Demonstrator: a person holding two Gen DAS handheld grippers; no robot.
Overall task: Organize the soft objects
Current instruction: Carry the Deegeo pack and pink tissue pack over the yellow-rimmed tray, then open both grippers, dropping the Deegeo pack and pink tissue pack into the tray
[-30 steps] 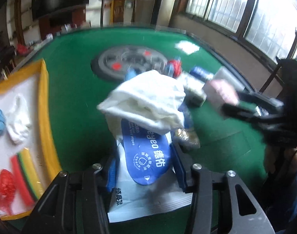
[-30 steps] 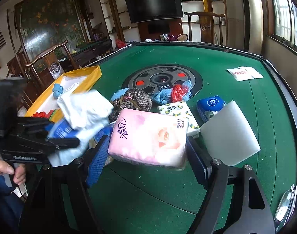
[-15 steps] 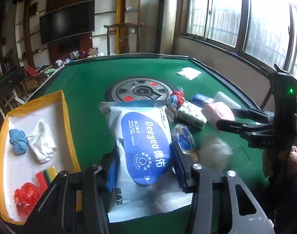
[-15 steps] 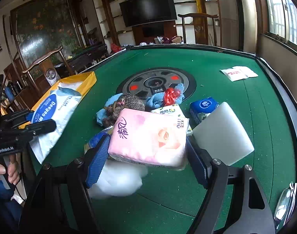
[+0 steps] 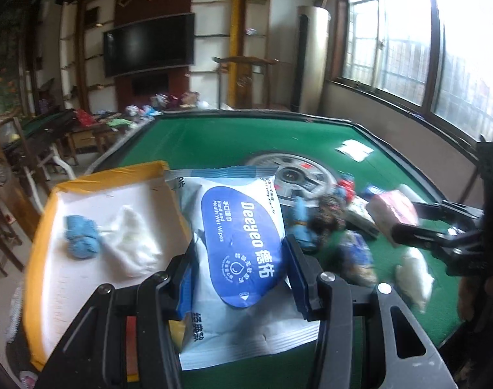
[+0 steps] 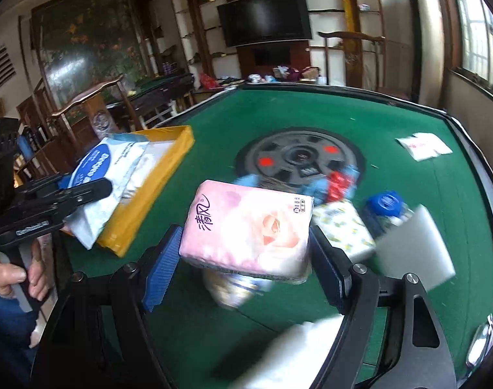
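- The left gripper (image 5: pixel 238 261) has its blue fingers (image 5: pixel 296 267) clamped on a pack of wet wipes (image 5: pixel 238 227), carried upright in the air by the near edge of the yellow-rimmed tray (image 5: pixel 48 214).
- The right gripper (image 6: pixel 246 249) has its fingers (image 6: pixel 163 270) squeezed against both ends of a pink tissue pack (image 6: pixel 249 230), held clear above the green surface (image 6: pixel 311 110).
- The wipes pack is gripped low down, so most of it stands free above the fingers; I'd judge it could flop over or slide out if swung fast toward the tray.
- The tray already holds a blue cloth (image 5: pixel 82 240) and a white cloth (image 5: pixel 133 243); setting the wipes down on them could push them about or leave the pack tilted on the rim.
- The tissue pack is soft and bulges at the grip; a tighter squeeze may crush it, a looser one may drop it onto the pile (image 6: pixel 340 227) below.
- Both grippers tilt downward and are near each other, the left over the tray edge, the right further out; a crossing path could make them knock together.
- A bare hand (image 6: pixel 16 275) wraps the left handle low in the right view.
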